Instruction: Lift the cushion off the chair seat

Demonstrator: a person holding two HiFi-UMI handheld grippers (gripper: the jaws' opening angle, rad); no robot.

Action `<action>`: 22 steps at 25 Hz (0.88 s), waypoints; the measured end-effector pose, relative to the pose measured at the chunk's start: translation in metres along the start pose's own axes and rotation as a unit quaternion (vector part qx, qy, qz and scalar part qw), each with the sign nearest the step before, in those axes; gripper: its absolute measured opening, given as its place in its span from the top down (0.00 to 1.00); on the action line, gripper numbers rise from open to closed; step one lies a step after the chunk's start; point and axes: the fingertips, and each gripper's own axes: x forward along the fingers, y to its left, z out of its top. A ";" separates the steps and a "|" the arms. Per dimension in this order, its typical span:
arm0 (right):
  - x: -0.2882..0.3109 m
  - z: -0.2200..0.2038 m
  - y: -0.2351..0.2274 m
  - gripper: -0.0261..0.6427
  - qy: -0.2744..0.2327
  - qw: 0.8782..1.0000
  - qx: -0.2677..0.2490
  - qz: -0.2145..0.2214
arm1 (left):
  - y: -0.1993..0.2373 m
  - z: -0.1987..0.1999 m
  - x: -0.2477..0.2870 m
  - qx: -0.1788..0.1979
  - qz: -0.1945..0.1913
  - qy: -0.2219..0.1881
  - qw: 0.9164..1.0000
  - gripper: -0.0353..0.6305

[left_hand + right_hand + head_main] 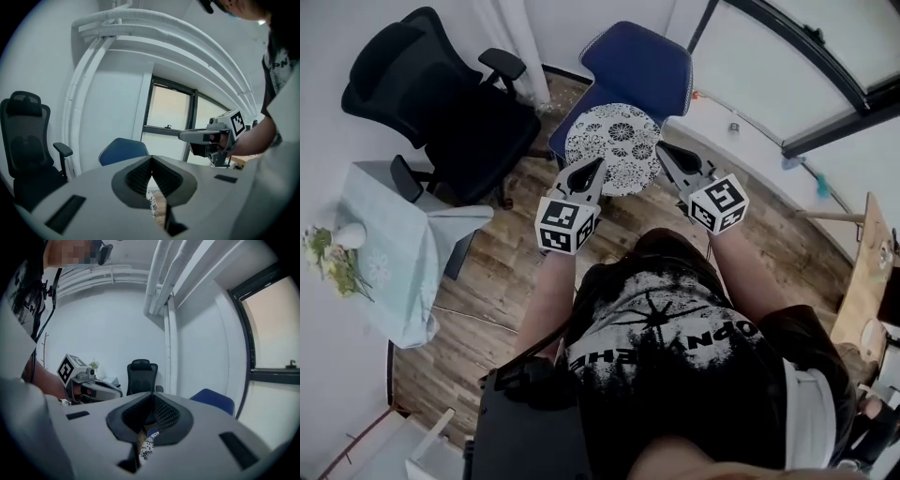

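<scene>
Wood floor point(511, 253) and white walls, blue chair point(637, 61) ahead, round patterned cushion point(614, 141) over the seat's front edge, pinched at opposite rims by closed left hand-held gripper point(598, 167) and right hand-held gripper point(664, 150); liable to slip from such shallow bites.

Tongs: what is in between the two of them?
In the head view, the round patterned cushion lies between the left tongs and the right tongs, over the blue chair.
</scene>
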 end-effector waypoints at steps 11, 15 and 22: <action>0.010 -0.020 -0.039 0.93 0.031 0.999 0.014 -0.017 | 0.011 -0.004 0.041 -0.024 -0.009 0.019 0.999 0.93; 0.016 -0.030 -0.064 0.93 0.036 0.999 0.031 -0.012 | 0.015 -0.009 0.065 -0.029 -0.010 0.034 0.999 0.93; 0.015 -0.068 -0.099 0.93 0.054 0.996 0.071 -0.009 | 0.011 -0.029 0.110 -0.037 -0.031 0.069 0.996 0.93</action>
